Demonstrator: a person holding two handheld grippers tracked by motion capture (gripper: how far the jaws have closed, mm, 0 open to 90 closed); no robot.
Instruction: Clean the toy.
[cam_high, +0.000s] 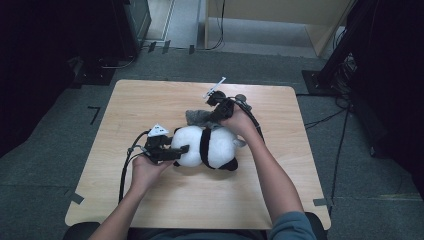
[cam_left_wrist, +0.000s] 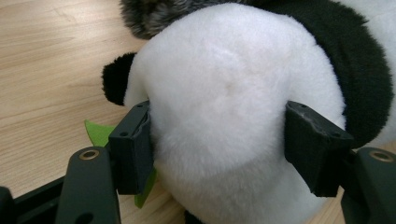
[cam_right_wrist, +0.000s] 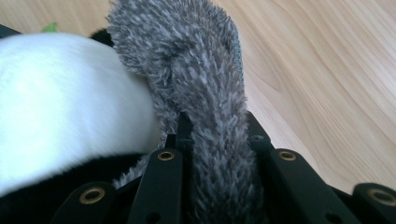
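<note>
Your left claw (cam_high: 181, 149) clamps the panda plush's (cam_high: 210, 146) white head at centre frame on the bench (cam_high: 150, 100), while your right claw (cam_high: 216, 116) pinches the grey furry piece (cam_high: 199, 117) lying just above the plush.

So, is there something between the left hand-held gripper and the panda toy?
Nothing visible. The left hand-held gripper already has its jaws on both sides of the panda toy, pressing its white fur. Only a green piece lies beneath it.
</note>
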